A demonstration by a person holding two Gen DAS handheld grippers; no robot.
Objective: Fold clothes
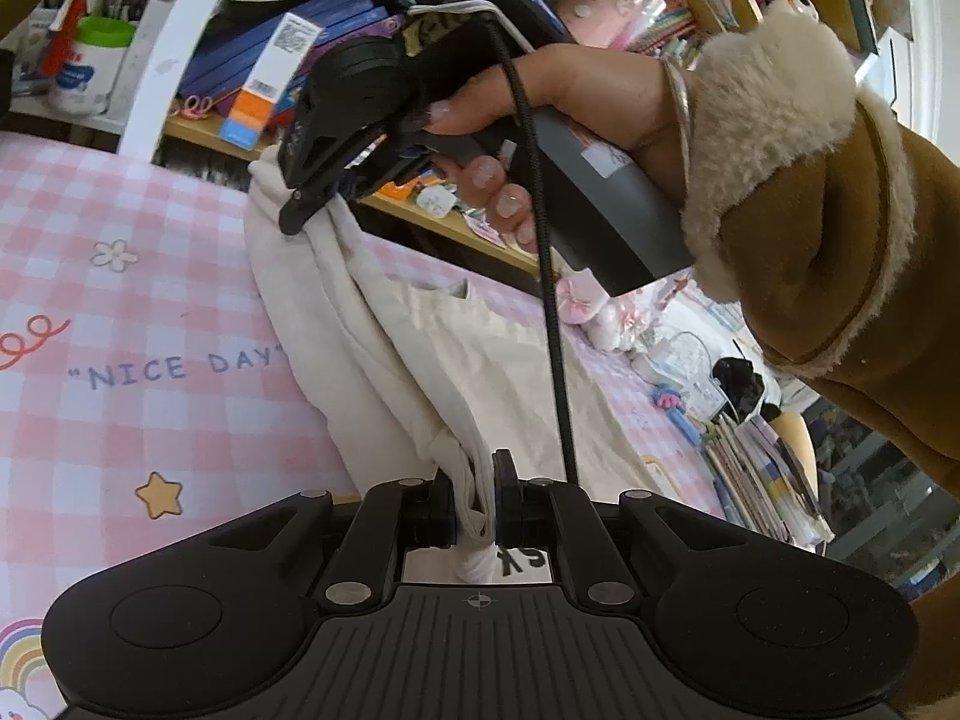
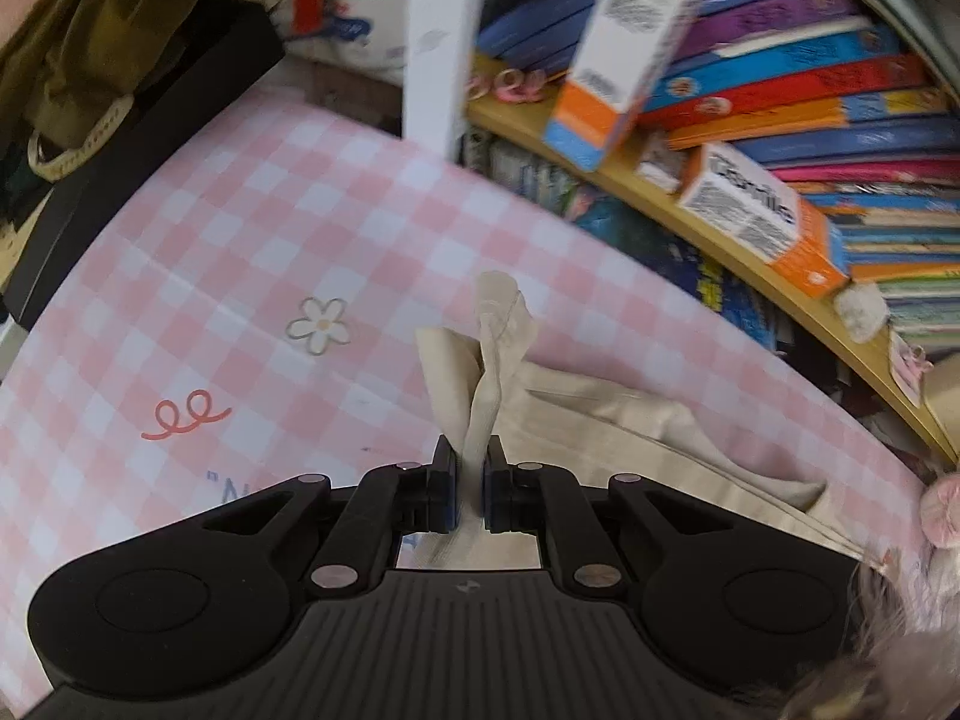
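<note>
Cream garment (image 1: pixel 420 348) hangs lifted off the pink checked tablecloth (image 1: pixel 150 276), pinched at two spots! Left gripper (image 1: pixel 477 501) is clamped on a bunched edge close by; right gripper (image 2: pixel 473 480) is clamped on a fabric corner at the far end, seen past the person's hand (image 1: pixel 564 114). Cloth's long axis runs between the two grips, sagging to the table. Crowded bookshelf (image 2: pixel 750 252) sits just behind the table.
</note>
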